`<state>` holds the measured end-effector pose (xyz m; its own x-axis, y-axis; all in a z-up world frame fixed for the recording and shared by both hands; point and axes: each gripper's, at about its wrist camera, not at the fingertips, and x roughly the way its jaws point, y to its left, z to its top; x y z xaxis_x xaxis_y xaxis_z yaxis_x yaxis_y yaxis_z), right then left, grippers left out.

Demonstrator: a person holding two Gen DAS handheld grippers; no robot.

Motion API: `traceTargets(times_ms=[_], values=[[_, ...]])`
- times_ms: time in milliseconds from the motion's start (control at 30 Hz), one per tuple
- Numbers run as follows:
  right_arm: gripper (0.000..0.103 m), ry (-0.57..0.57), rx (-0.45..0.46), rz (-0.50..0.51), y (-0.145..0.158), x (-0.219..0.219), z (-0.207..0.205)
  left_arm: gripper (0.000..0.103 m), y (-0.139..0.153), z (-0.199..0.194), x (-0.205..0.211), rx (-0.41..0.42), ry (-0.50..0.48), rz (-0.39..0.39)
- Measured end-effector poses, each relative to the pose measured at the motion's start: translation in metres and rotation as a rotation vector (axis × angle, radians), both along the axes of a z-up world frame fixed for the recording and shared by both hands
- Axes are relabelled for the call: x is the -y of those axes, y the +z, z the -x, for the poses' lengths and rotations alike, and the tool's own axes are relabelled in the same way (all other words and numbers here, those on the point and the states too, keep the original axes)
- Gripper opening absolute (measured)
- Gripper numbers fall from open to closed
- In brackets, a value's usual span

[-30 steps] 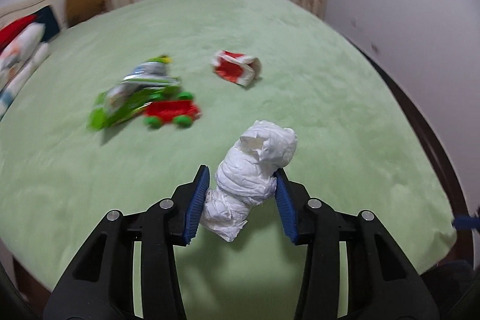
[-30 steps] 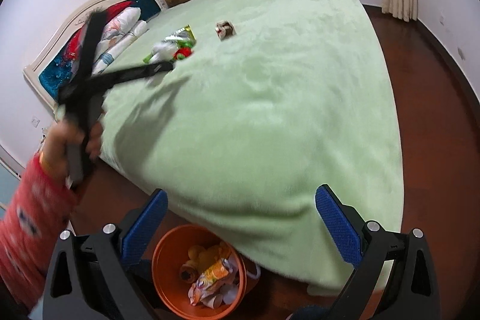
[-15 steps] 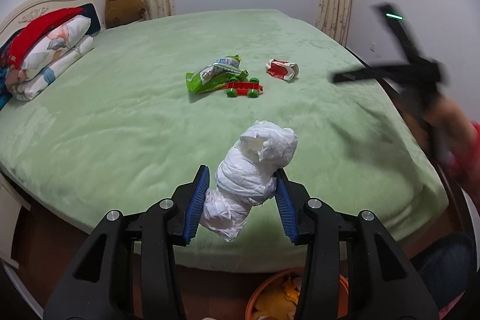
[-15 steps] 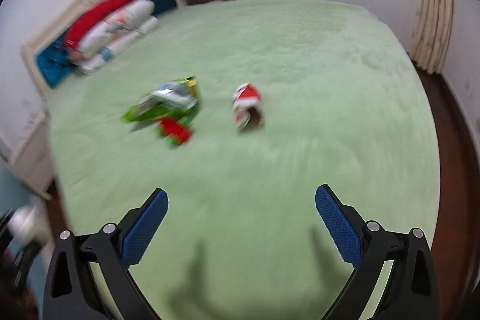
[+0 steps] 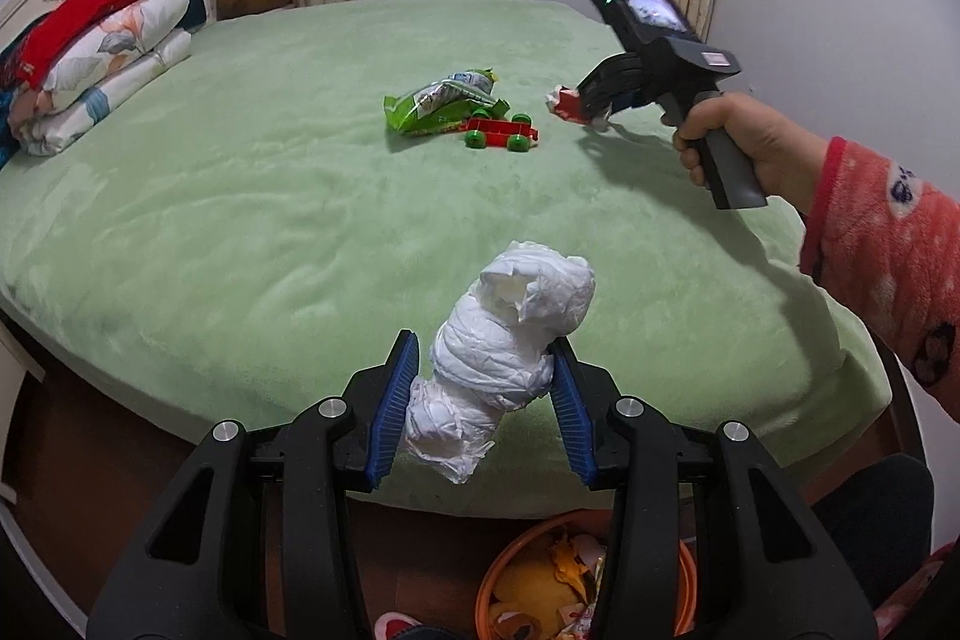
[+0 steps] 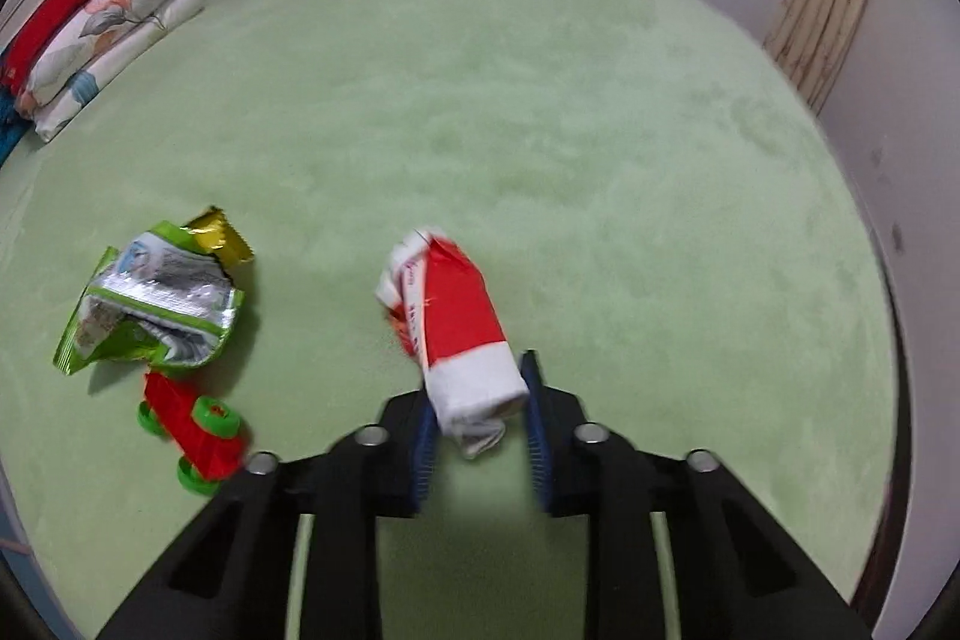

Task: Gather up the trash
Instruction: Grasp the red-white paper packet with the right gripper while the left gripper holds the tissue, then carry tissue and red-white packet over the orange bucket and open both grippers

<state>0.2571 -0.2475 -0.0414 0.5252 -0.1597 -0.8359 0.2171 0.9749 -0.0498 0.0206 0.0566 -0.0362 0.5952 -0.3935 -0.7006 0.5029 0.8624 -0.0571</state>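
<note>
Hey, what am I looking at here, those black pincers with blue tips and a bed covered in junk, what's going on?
No robot here: a person holds a hand-held clamp in each hand, each with a camera looking along its fingers. One picture comes from the left tool, which grips a white wad of paper above an orange bin. The other comes from the right tool, whose jaws have just closed on a red and white wrapper. On the green bed lie a green snack bag and a red toy car.
</note>
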Motion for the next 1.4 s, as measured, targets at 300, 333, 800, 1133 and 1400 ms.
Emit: traceTargets(times_ms=[300,333,800,1133,1400], values=[[0.022,0.117,0.126,0.117,0.059,-0.026,0.101,0.043,0.01,0.018,0.002,0.001,0.025,0.013],[0.022,0.128,0.137,0.118,0.064,-0.029,0.11,0.043,0.011,0.021,0.002,0.002,0.028,0.014],[0.022,0.338,0.26,0.156,0.097,-0.089,0.329,0.043,0.014,0.087,-0.003,-0.013,0.027,-0.011],[0.022,0.419,0.243,0.144,0.079,-0.125,0.413,0.043,-0.012,0.139,-0.01,-0.075,0.006,-0.024],[0.022,0.42,0.123,0.082,0.025,-0.14,0.44,0.043,-0.07,0.163,-0.01,-0.22,0.03,-0.044]])
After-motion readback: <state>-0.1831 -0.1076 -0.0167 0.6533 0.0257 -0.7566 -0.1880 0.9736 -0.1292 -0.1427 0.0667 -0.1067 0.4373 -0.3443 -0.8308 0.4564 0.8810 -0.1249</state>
